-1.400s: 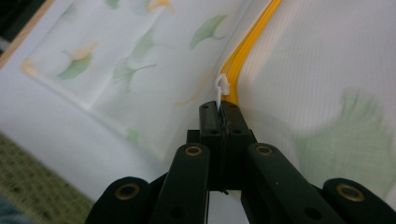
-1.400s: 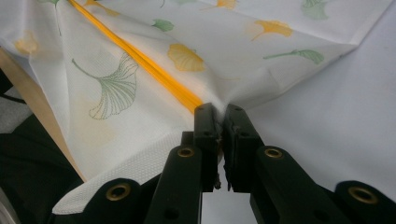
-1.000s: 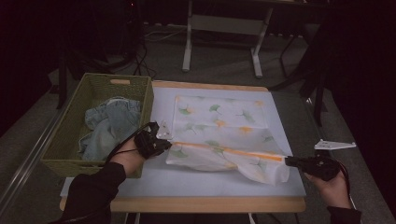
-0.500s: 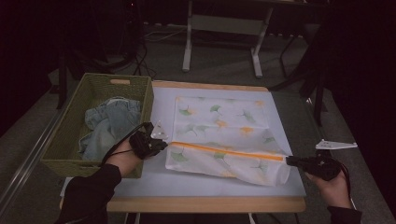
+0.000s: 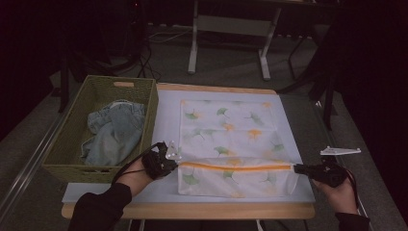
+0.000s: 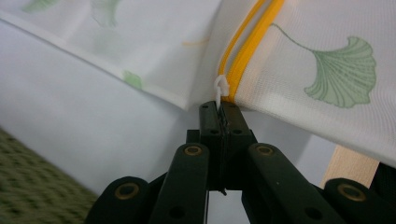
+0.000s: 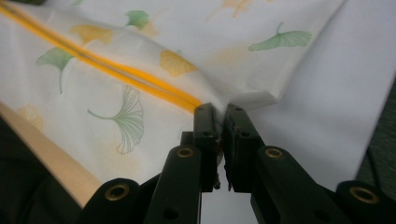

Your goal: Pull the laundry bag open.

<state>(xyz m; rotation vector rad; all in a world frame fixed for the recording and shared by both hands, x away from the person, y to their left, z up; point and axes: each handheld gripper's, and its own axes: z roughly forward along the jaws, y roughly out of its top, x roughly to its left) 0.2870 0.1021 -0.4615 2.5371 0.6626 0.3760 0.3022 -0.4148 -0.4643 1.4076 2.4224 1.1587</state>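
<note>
Up close, left tool (image 6: 219, 108) pinches the white zipper pull (image 6: 220, 88); right tool (image 7: 217, 114) pinches the bag's (image 5: 231, 139) corner.

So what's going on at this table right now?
A person works a white mesh laundry bag with ginkgo-leaf print flat on the table. The left gripper is shut on the white zipper pull at one end of the orange zipper; the right gripper pinches the bag's fabric at the other end. A green woven basket holding denim clothing stands alongside.
</note>
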